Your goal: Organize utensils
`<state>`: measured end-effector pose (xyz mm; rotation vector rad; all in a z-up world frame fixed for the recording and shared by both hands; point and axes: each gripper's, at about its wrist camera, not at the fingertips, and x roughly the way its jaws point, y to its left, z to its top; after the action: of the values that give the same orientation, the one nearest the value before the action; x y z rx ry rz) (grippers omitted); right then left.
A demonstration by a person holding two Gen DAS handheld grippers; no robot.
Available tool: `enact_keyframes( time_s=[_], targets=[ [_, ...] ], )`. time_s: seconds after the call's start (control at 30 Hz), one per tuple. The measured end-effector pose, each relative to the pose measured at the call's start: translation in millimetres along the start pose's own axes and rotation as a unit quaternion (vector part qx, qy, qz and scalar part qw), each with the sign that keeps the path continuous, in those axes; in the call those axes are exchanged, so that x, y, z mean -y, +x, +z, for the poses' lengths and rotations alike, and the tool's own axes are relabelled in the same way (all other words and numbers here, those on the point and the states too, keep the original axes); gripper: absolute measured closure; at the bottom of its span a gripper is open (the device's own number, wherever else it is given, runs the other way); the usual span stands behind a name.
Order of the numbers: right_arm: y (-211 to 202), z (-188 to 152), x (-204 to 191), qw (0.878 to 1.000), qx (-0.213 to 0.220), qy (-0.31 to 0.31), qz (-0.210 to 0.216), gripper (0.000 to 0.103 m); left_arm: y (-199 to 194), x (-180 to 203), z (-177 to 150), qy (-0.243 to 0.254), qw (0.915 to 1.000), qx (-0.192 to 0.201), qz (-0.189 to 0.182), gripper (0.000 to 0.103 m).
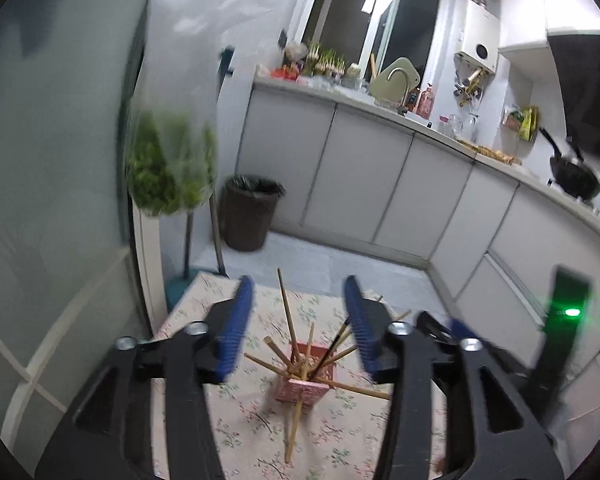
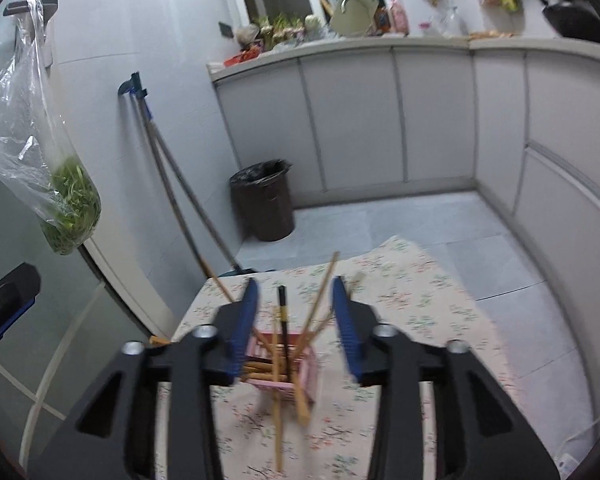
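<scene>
A pink square holder [image 1: 305, 390] [image 2: 310, 372] stands on a floral tablecloth [image 1: 340, 440] [image 2: 420, 320]. Several wooden chopsticks [image 1: 287, 312] [image 2: 323, 292] and one black chopstick [image 1: 336, 343] [image 2: 282, 312] splay out of it at all angles. One wooden chopstick [image 1: 293, 428] [image 2: 278, 432] slants down in front of the holder onto the cloth. My left gripper [image 1: 298, 296] hovers over the holder, open, its blue pads clear of the sticks. My right gripper [image 2: 296, 292] is also open above the holder, with stick tips between the pads but none pressed.
The table ends just beyond the holder; past it lie a tiled floor, a brown bin [image 1: 250, 212] [image 2: 265, 200] and grey cabinets [image 1: 364, 176]. A bag of greens [image 1: 168, 168] [image 2: 70, 208] hangs at the left. The right gripper's body with a green light [image 1: 570, 312] is close at the right.
</scene>
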<state>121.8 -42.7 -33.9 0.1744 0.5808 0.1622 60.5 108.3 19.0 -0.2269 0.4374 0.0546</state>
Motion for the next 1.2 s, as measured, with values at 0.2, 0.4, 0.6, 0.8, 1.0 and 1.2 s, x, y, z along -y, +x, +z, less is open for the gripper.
enact_keyframes(
  time_s=[0.2,0.4,0.6,0.8,1.0,1.2],
  targets=[
    [-43,-6,33,0.995,0.047,0.018,-0.087,0.016,-18,40,-17,0.040,0.9953,0.065,0.060,0.007],
    [-58,-7,55,0.987,0.065,0.018,-0.148,0.007,-9,48,-27,0.045,0.9919,0.073,0.094,0.007],
    [-56,-14,67,0.984,0.044,0.014,-0.174,0.007,5,56,-45,0.069,0.9930,0.039,0.088,0.007],
    [-57,-19,78,0.982,0.042,0.023,-0.182,0.007,7,63,-54,0.081,0.9925,0.035,0.084,0.007],
    [-62,-21,85,0.981,0.048,0.038,-0.184,0.007,12,69,-57,0.079,0.9935,0.029,0.077,0.007],
    [-59,-23,92,0.980,0.040,0.048,-0.186,0.007,15,74,-56,0.080,0.9937,0.030,0.073,0.007]
  ],
)
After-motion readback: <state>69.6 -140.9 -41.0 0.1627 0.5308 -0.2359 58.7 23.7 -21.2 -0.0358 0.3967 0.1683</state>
